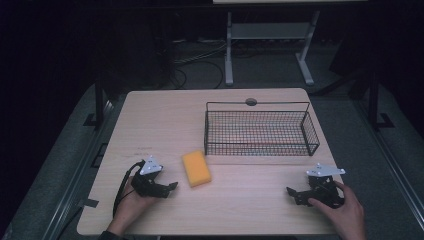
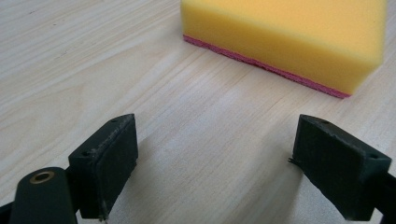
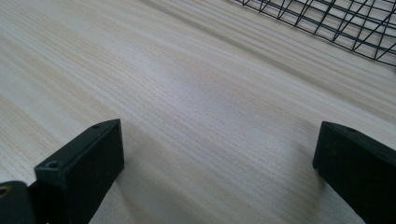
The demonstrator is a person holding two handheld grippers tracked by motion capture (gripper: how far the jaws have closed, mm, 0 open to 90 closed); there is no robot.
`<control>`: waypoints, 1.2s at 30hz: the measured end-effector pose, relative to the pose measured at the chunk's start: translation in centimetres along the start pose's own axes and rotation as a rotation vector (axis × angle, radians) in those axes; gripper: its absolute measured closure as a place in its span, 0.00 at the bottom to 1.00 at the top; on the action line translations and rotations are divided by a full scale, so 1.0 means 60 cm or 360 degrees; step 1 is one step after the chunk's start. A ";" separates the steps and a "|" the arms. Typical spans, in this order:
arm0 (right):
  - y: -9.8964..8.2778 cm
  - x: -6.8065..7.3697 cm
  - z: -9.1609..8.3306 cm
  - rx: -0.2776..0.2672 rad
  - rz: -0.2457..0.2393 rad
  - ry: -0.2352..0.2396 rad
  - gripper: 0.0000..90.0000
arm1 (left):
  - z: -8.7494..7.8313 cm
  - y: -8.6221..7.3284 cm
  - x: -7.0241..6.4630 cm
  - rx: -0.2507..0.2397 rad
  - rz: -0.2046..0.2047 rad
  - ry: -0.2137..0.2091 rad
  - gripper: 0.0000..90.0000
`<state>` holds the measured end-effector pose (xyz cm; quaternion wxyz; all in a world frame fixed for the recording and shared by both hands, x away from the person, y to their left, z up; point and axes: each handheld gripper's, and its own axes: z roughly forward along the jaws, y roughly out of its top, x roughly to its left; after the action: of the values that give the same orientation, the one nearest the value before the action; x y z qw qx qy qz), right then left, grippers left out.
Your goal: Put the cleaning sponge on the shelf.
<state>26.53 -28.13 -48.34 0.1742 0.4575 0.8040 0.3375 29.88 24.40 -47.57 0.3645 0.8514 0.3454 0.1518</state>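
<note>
a: left gripper (image 1: pixel 169 188) low at the near left of the table (image 1: pixel 165 115), held in the left hand (image 1: pixel 131 200). jaws spread wide apart, gripping nothing.

b: seen along those jaws, bare wood between them, and the yellow sponge (image 2: pixel 289 35) just ahead, apart from both pads (image 2: pixel 116 154). thin pink layer along its underside, lying flat.

a: from above, same sponge (image 1: pixel 196 168) near the table's middle, just right of the left gripper and just in front of the black wire basket (image 1: pixel 261 131).

b: right gripper (image 1: pixel 296 194) at the near right, in the right hand (image 1: pixel 345 212). jaws wide apart too, nothing held, only wood grain between.

a: basket mesh (image 3: pixel 336 21) at the upper right corner of the right gripper view. well apart from the sponge, that gripper.
</note>
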 end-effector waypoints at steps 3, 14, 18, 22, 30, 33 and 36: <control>0.000 0.000 0.000 0.0000 0.0000 0.0000 0.01 | 0.000 0.000 0.000 0.0001 0.0005 -0.0002 0.15; 0.000 0.000 0.000 0.0000 0.0000 0.0000 0.01 | -0.014 0.010 0.001 0.0029 -0.0005 -0.0019 0.35; 0.000 0.000 0.000 0.0000 0.0000 0.0000 0.01 | -0.023 0.020 0.003 0.0035 -0.0023 -0.0052 0.57; 0.000 0.000 0.000 0.0000 0.0000 0.0000 0.01 | -0.026 0.032 0.004 0.0062 -0.0015 -0.0096 0.86; 0.000 0.000 0.000 0.0000 0.0000 0.0000 0.01 | -0.017 0.059 0.003 0.0058 0.0018 -0.0162 1.00; 0.000 0.000 0.000 0.0000 0.0000 0.0000 0.01 | -0.011 0.077 0.003 0.0045 0.0050 -0.0168 1.00; 0.000 0.000 0.000 0.0000 0.0000 0.0000 0.01 | -0.007 0.092 0.006 0.0015 0.0052 -0.0177 1.00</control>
<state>26.53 -28.13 -48.34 0.1741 0.4576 0.8040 0.3375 32.59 22.13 -43.25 0.3765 0.8658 0.3113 0.1085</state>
